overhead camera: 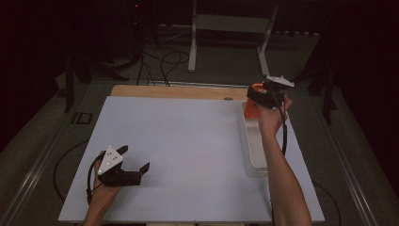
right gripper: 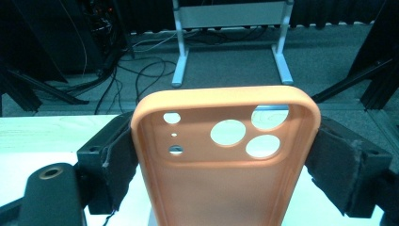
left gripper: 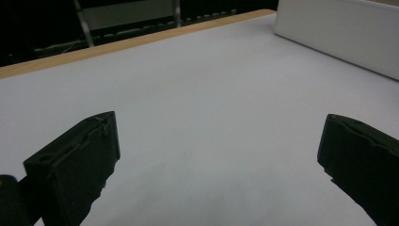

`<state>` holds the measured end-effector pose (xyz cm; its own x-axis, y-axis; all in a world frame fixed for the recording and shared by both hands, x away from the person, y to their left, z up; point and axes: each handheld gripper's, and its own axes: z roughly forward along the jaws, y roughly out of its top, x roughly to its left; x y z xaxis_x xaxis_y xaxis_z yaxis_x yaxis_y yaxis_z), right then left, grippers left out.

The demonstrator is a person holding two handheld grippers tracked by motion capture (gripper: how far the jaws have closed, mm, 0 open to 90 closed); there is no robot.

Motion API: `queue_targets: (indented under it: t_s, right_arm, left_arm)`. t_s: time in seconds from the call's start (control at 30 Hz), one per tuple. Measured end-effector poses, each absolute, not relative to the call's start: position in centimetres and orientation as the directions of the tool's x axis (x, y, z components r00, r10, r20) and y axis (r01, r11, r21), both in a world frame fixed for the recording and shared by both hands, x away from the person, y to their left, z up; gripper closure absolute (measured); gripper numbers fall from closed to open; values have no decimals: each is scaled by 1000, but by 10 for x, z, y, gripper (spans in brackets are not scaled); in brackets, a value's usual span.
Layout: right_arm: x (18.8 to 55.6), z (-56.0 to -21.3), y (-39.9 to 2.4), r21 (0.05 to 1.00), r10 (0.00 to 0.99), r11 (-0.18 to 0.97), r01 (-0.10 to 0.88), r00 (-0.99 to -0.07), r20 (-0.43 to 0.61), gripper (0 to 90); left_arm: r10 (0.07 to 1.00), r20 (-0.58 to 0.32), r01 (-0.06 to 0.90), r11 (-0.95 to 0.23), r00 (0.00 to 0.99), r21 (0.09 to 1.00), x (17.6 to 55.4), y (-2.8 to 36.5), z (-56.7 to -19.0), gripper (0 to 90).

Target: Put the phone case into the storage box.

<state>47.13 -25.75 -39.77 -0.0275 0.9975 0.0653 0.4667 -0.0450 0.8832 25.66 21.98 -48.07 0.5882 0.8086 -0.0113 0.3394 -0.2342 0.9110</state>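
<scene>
Up at the far right of the table (overhead camera: 188, 141), the right gripper (right gripper: 226, 155) clamps an orange phone case (right gripper: 221, 183) by its two long edges, the camera cut-outs at the top and the hollow inside facing the lens. From the high view it hangs above the far end of a white tray (overhead camera: 254, 155), though whether the case touches the tray is hard to tell. Near the front left, the left gripper (overhead camera: 136, 157) rests low over the bare sheet, jaws spread wide with nothing between them.

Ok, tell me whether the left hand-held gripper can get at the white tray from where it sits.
Probably yes: the left hand-held gripper is open, and only bare table lies between it and the white tray.
</scene>
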Motion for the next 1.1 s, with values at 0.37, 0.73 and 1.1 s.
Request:
queue_targets:
  t_s: [0.37,0.73,1.1]
  right_arm:
    - [473,-407,-260,873,997,-55,485,-19,73,162]
    - [474,-414,-260,867,997,-51,496,-26,73,162]
    - [474,-419,-260,862,998,-44,505,-25,65,162]
  left_arm:
    - [809,-11,339,-233,587,912,256,220,-481,3]
    - [811,-12,338,-230,585,913,256,221,-480,4]
    - [811,-12,338,-230,585,913,256,220,-480,4]
